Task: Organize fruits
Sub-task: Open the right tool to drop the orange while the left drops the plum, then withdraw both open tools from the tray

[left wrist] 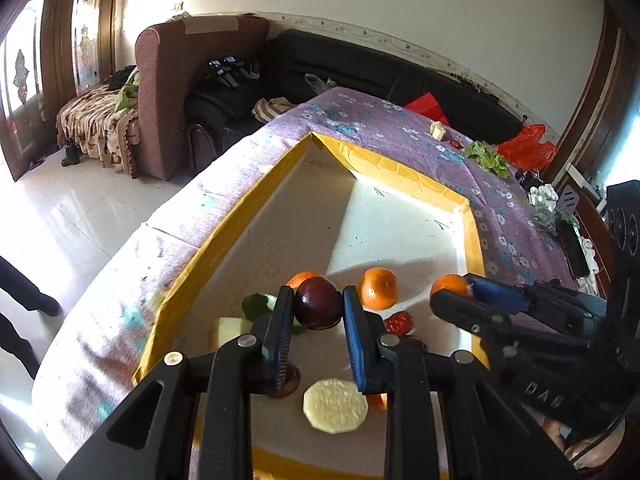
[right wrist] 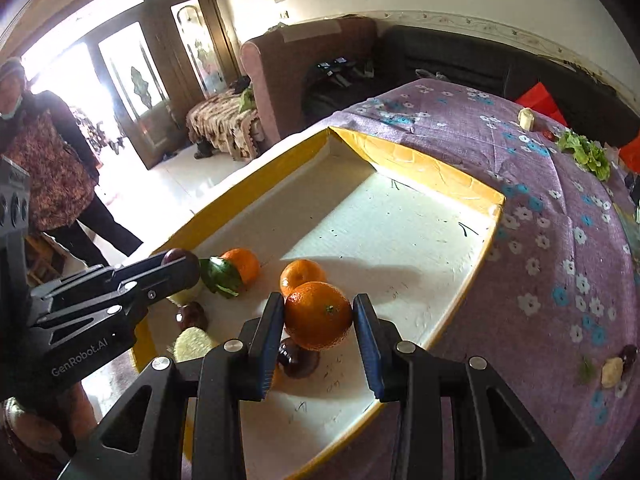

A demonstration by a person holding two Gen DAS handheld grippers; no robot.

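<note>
Your left hand-held gripper (left wrist: 319, 310) clamps a dark plum (left wrist: 319, 303) and your right hand-held gripper (right wrist: 319, 316) an orange (right wrist: 318, 315), both over the near end of the yellow-rimmed tray (right wrist: 440, 168); releasing there could send either rolling into the crowded loose fruit.

Table (right wrist: 500, 152) wearing a purple floral cloth, bearing a yellow-rimmed white tray (right wrist: 416, 160); lettuce (right wrist: 586, 152), a pale chunk (right wrist: 527, 119), possibly food scraps (right wrist: 612, 372) lying directly on the cloth.

right gripper (right wrist: 319, 316) clamps an orange (right wrist: 318, 315) over the tray's (right wrist: 404, 156) near end; left gripper (right wrist: 180, 266) grips a plum (right wrist: 176, 255) at the left edge.
</note>
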